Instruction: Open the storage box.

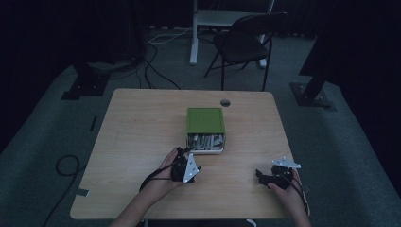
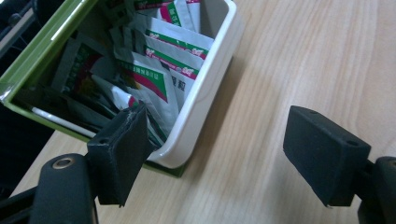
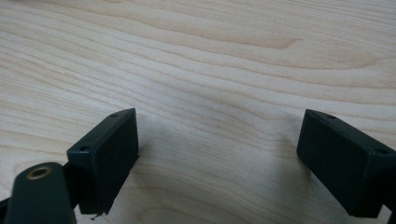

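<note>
Looking down in dim light, we cannot read the print on the packets [image 2: 159, 70], and the green lid [image 1: 204, 120] hides most of the white box [image 1: 222, 143] beneath it. Our left gripper [image 1: 182, 158] sits just in front of the box's open near end; in the left gripper view its fingers [image 2: 122, 154] stand wide apart and hold nothing, one overlapping the box's rounded corner, though contact is unclear. Our right gripper [image 1: 259, 174] lies well apart to the right, its fingers [image 3: 108, 156] also wide and empty over the bare counter [image 3: 210, 60].
</note>
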